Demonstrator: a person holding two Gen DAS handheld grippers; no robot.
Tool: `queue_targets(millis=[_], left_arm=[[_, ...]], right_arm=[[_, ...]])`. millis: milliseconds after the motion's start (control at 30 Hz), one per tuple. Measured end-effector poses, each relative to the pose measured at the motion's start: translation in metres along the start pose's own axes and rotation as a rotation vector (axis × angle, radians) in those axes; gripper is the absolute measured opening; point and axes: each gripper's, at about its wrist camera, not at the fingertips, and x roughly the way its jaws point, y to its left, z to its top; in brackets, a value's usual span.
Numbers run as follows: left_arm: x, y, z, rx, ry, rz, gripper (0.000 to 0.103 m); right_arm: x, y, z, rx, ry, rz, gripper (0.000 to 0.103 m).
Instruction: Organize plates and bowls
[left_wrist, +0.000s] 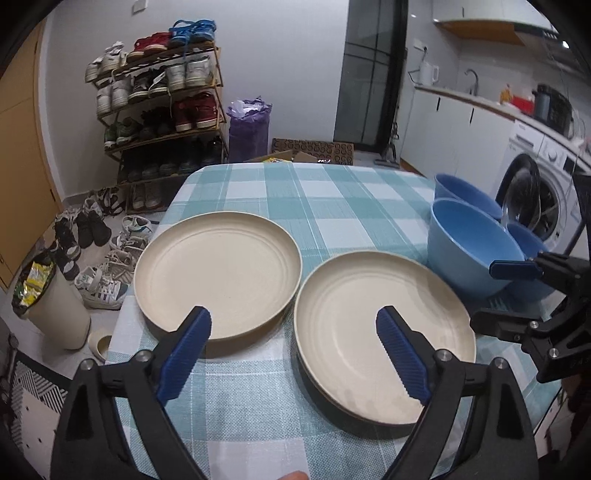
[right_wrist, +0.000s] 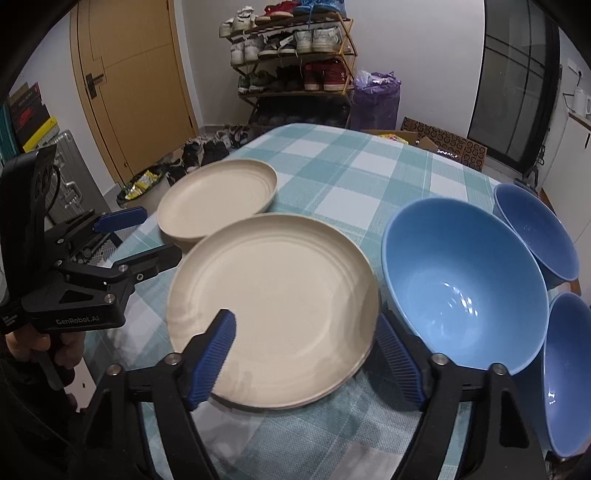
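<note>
Two cream plates lie side by side on the checked tablecloth (left_wrist: 332, 192). The left plate (left_wrist: 218, 273) (right_wrist: 218, 195) is farther back. The near plate (left_wrist: 354, 295) (right_wrist: 273, 288) rests on a dark-rimmed dish beneath it. Three blue bowls stand to the right: a large light one (right_wrist: 461, 288) (left_wrist: 469, 243) and two darker ones (right_wrist: 535, 229) (right_wrist: 569, 376). My left gripper (left_wrist: 293, 321) (right_wrist: 147, 238) hovers open above the gap between the plates, holding nothing. My right gripper (right_wrist: 306, 325) (left_wrist: 498, 295) is open above the near plate's front right edge, its right finger between plate and light bowl.
The table's left edge (left_wrist: 122, 314) drops to a floor with scattered shoes and a white bin (left_wrist: 55, 306). A shoe rack (left_wrist: 162, 99) and a purple bag (left_wrist: 247, 125) stand behind the table. A washing machine (left_wrist: 532, 195) is beyond the bowls.
</note>
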Motion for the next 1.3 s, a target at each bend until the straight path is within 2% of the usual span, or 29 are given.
queue_targets(millis=[100, 200, 300, 400, 767, 1300], left_arm=[[-0.003, 0.007, 0.002, -0.014, -0.009, 0.015, 0.093], [-0.007, 0.012, 0.004, -0.03, -0.028, 0.026, 0.103], [-0.011, 0.015, 0.007, -0.041, -0.055, 0.028, 0.103], [-0.014, 0.019, 0.01, -0.046, -0.068, 0.044, 0.103], [-0.019, 0.053, 0.016, -0.151, -0.092, 0.108, 0.103], [-0.005, 0.103, 0.027, -0.239, -0.109, 0.199, 0.103]], right_arm=[[-0.003, 0.0, 0.01, 0.02, -0.022, 0.003, 0.088], [-0.006, 0.001, 0.02, 0.037, -0.043, 0.006, 0.094], [-0.01, 0.005, 0.029, 0.04, -0.066, 0.013, 0.1], [-0.011, 0.009, 0.037, 0.034, -0.083, 0.015, 0.102], [-0.01, 0.014, 0.061, 0.042, -0.123, 0.03, 0.102], [0.025, 0.023, 0.086, 0.059, -0.075, 0.043, 0.102]])
